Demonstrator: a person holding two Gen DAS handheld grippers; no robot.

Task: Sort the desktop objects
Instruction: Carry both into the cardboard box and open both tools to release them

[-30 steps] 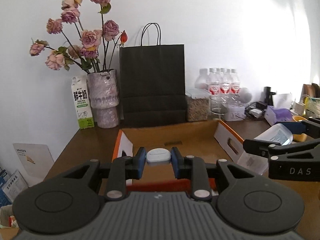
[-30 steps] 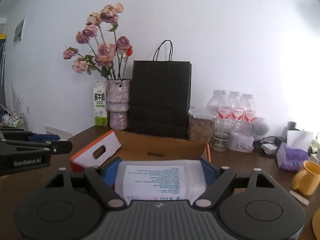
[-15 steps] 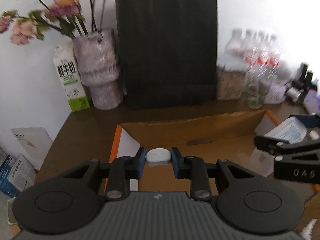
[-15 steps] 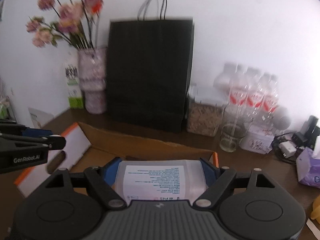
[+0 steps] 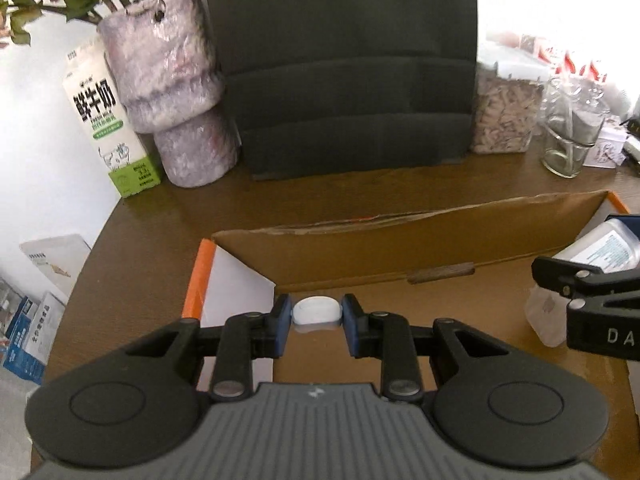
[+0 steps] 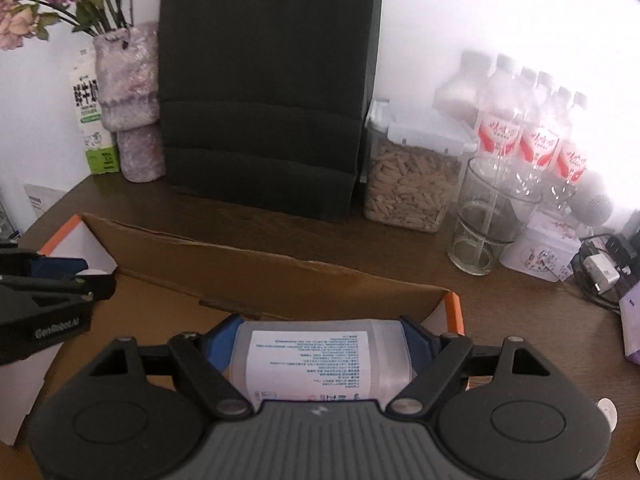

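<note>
Over the box: both grippers sit above the open cardboard box [image 5: 400, 280], lower half of each frame, each carrying a load.
Left gripper [image 5: 316, 322]: fingers clenched on a small white oval case [image 5: 316, 311], centre of the left wrist view, over the box floor near its left wall.
Right gripper [image 6: 320, 352]: fingers spread wide and grasping a clear plastic bottle [image 6: 320, 356] lying sideways, printed label up, bottom centre of the right wrist view, over the box's right end.
Risk, slip: case is pinched only at its rounded ends; a tilt or bump could pop it out.
Risk, bottle: smooth wall held across its length; it may rotate or slide if the squeeze eases early.
Risk, collision: each gripper shows at the other's frame edge, so they are near; releasing together could knock them.
Risk, wall: back flap [image 6: 260, 276] stands just ahead; pushing forward may catch it.
Pose: both pitched steeply down and forward, roughly level in roll, side by side.
</note>
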